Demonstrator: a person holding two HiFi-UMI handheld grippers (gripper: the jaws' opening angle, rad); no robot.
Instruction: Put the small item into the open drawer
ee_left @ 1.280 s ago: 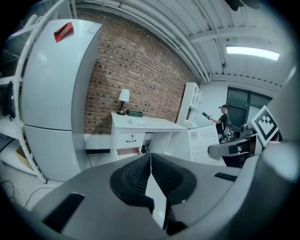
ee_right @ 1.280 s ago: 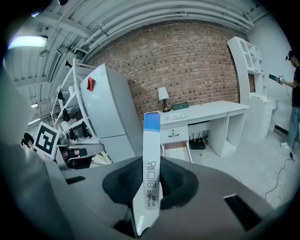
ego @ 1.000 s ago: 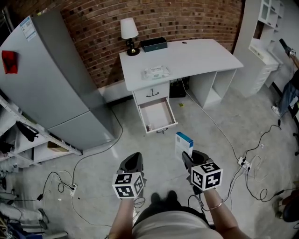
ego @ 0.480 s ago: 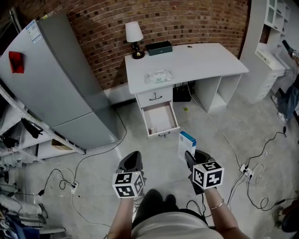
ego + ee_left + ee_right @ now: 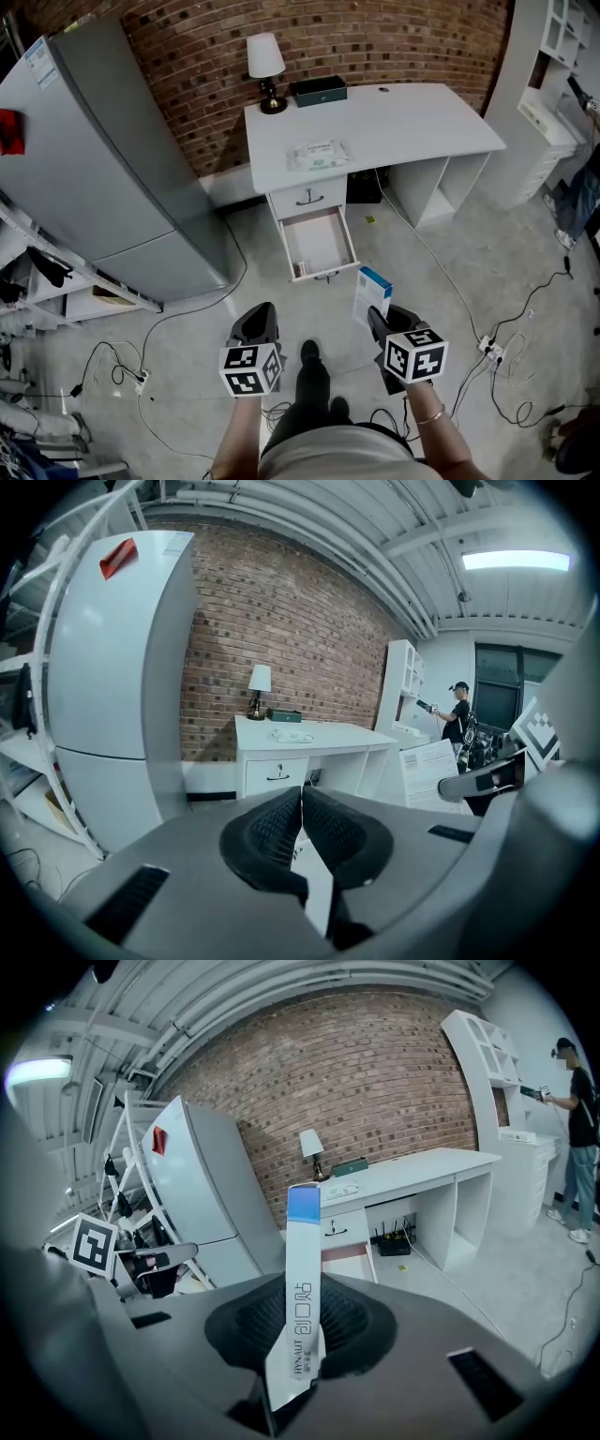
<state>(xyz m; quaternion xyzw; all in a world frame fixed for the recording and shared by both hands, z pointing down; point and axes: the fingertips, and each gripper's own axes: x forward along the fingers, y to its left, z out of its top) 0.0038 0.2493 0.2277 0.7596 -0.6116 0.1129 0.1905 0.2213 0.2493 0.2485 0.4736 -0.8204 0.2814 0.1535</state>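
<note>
Your right hand-held gripper (image 5: pixel 382 321) pinches the blue-topped box (image 5: pixel 371 291) (lower right). Your left hand-held gripper (image 5: pixel 256 324) is pressed together.

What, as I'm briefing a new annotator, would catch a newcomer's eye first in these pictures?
The blue-and-white box clamped upright in the right gripper stands out first, low in the head view. Straight ahead of it, the open drawer juts from the white desk against the brick wall. The tall grey fridge fills the left; the left gripper is shut with nothing in it.
</note>
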